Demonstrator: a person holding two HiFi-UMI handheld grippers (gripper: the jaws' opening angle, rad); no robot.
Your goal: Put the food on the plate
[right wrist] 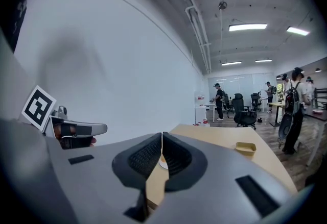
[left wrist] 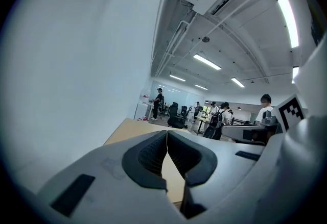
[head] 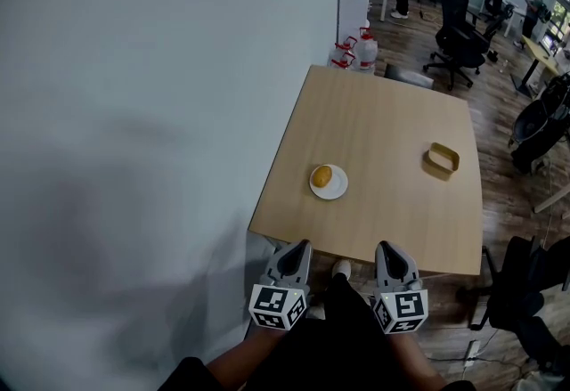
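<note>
Task looks done: the round, smooth yellow-brown food (head: 321, 175) sits on the small glossy white plate (head: 339, 191), left of middle toward the near edge of the matte wood-grain tabletop (head: 383, 113), so no further grasp seems needed. A shallow tan rectangular tray (head: 443, 158), seemingly empty, sits by the right edge. Left gripper (head: 297, 248) and right gripper (head: 389, 248) hover at the near edge, ribbed dark fingers (left wrist: 148, 155) clenched on nothing.
</note>
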